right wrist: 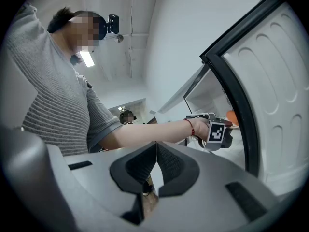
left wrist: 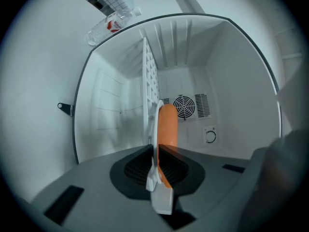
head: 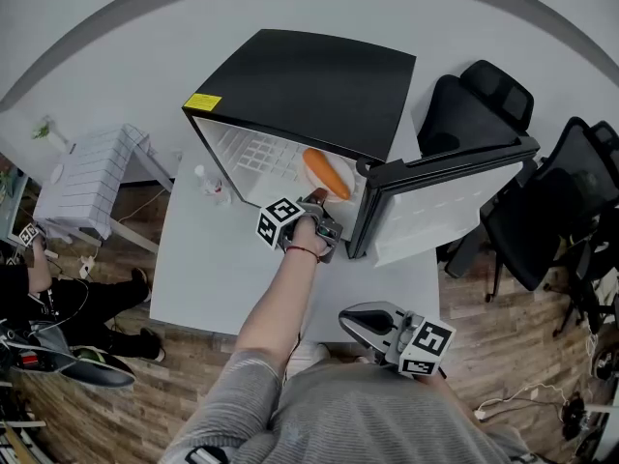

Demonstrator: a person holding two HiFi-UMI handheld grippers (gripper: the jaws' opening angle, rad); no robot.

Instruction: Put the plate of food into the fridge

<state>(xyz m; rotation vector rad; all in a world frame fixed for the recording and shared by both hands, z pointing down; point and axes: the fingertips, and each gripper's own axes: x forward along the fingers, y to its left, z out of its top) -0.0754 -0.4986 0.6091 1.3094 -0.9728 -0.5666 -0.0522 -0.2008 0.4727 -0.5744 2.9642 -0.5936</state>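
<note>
The left tool (left wrist: 157,151) was closed on the rim of the white plate (left wrist: 153,129). The plate, with its orange food (left wrist: 168,124), was inside the opening of the fridge (head: 309,85). It lay along the wire shelf (left wrist: 148,76) and very near to it; I could not tell if they touched.

The hold was only at one edge, so I think the plate could tip and the long food could roll off. The far rim could also catch on the shelf wires.

Deeper in the fridge there was free room up to the fan (left wrist: 186,105) at the back. The open door (head: 445,196) stood close beside the hand, at the fridge's right side. The right tool (right wrist: 155,153) was closed on nothing, well back from the fridge.
</note>
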